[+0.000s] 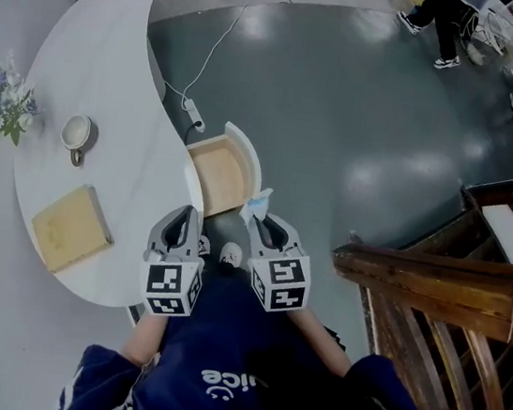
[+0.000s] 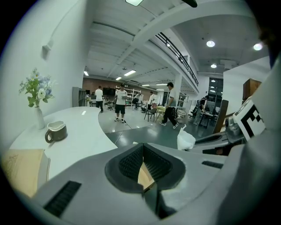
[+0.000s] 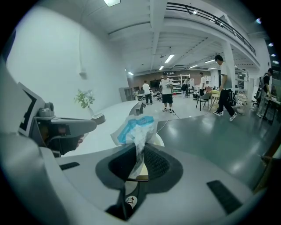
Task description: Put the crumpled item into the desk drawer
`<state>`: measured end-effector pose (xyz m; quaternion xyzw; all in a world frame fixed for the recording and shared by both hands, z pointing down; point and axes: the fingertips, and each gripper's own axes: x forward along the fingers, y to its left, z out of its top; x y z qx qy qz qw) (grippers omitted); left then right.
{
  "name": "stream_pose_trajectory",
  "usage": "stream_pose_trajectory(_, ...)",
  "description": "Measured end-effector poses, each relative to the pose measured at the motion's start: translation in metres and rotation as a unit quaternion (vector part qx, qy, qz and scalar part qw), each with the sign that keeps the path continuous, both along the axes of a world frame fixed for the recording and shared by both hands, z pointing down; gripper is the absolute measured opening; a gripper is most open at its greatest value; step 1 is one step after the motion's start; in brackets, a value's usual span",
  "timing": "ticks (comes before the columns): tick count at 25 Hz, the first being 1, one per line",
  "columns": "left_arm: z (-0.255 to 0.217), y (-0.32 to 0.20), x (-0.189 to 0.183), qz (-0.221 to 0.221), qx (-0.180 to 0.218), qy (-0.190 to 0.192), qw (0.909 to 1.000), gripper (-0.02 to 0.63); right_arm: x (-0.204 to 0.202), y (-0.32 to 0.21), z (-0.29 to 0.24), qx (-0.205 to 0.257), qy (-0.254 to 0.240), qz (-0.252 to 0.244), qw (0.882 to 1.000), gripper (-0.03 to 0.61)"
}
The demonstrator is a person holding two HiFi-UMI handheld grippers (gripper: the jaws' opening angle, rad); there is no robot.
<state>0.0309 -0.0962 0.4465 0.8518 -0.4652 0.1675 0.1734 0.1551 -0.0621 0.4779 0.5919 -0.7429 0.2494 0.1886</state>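
there, crumpled item (image 3: 136, 127) tight between jaws of right tool (image 3: 142, 148) (left tool (image 2: 143, 149) together, empty)

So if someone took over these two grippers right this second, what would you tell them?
Left gripper: jaws together, nothing in them, near the drawer.
Right gripper: shut on the crumpled white-and-blue plastic wrapper.
The pale wooden drawer of the curved white desk stands open and looks empty. The wrapper is at its near corner, not inside.
Done: wrapper in hand, drawer open.
To do: bring the wrapper over the drawer and let go; probably push the drawer shut afterwards.
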Motion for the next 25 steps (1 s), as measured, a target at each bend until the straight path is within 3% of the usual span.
stream_pose_trajectory(21,-0.022,-0.007,-0.024,-0.033,0.02,0.016,0.9991,0.005,-0.017,-0.021,-0.011,-0.008,0.002,-0.021,1.0,0.061)
stream_pose_trajectory(25,-0.03,-0.005,-0.029,-0.033,0.03,0.016,0.9989,0.005,-0.024,-0.033,-0.005,-0.027,0.008,-0.036,0.999,0.06)
